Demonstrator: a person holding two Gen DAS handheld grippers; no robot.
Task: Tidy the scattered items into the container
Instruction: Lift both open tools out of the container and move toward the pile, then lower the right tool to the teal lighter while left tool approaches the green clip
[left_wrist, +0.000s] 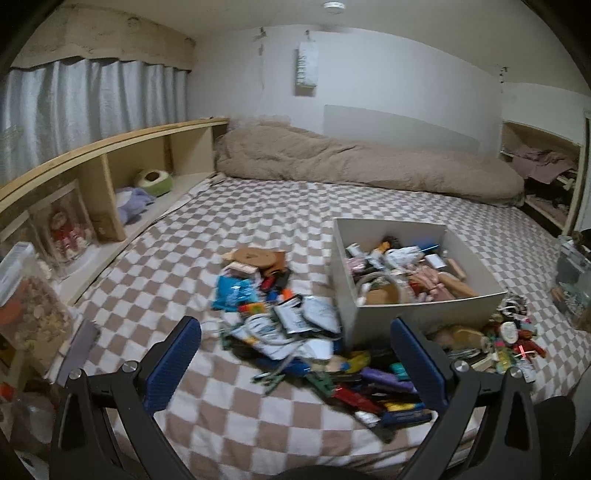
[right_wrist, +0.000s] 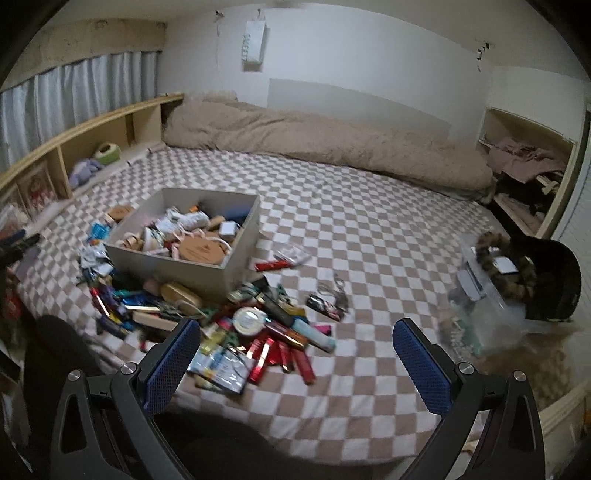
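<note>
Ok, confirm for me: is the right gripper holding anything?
No, the right gripper is open, with only the checkered bedcover visible between its fingers.

One open grey box (right_wrist: 207, 275) on the bed, at 10 o'clock in the right wrist view. Two blue-padded tongs, one per view (left_wrist: 295, 354) (right_wrist: 295, 354). One rolled beige duvet (right_wrist: 314, 144) at 12 o'clock. One white round tin (right_wrist: 250, 320) at the pile's centre. One blue packet (left_wrist: 232, 291) at 9 o'clock of the box. Small items in the heaps too many and too blurred to count.
</note>
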